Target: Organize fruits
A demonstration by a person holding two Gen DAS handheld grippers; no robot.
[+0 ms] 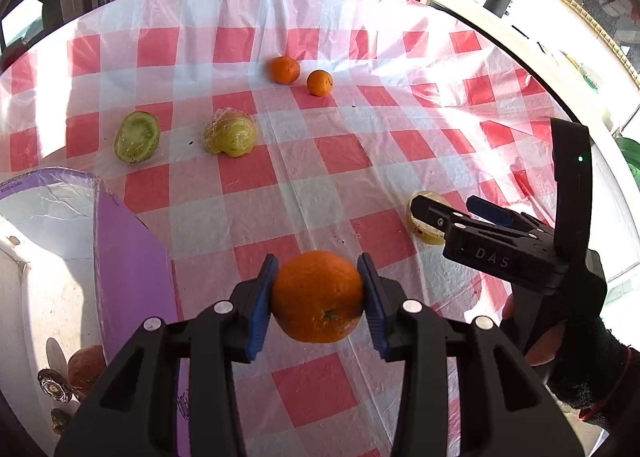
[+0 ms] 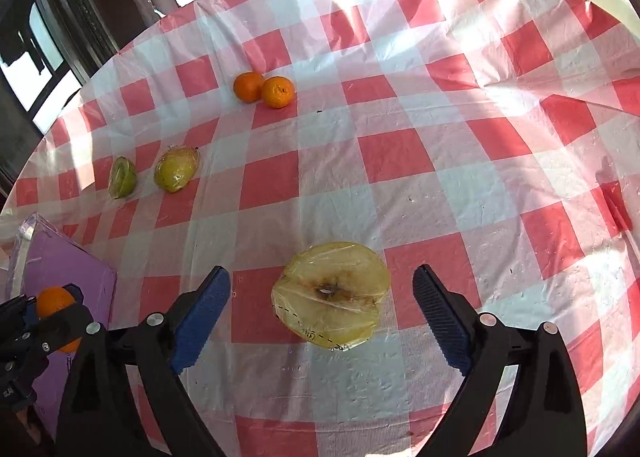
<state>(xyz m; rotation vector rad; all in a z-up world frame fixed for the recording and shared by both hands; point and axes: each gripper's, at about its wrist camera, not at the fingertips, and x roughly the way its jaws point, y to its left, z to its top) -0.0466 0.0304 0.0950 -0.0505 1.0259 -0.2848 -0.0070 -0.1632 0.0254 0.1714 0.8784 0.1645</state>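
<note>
Held fruit: round orange (image 1: 317,296) clenched between the blue pads of the left gripper (image 1: 318,299), above the checked tablecloth (image 1: 304,177) beside the purple box (image 1: 132,257) at the table's near-left edge.
Right gripper (image 2: 322,315): released, jaws wide, nothing gripped.
Next target: plastic-wrapped yellow apple half (image 2: 332,295), cut face up, lying between those jaws, apparently untouched.
Nearer hand: right.
Elsewhere: 2 small oranges (image 2: 264,89) toward the far edge.
</note>
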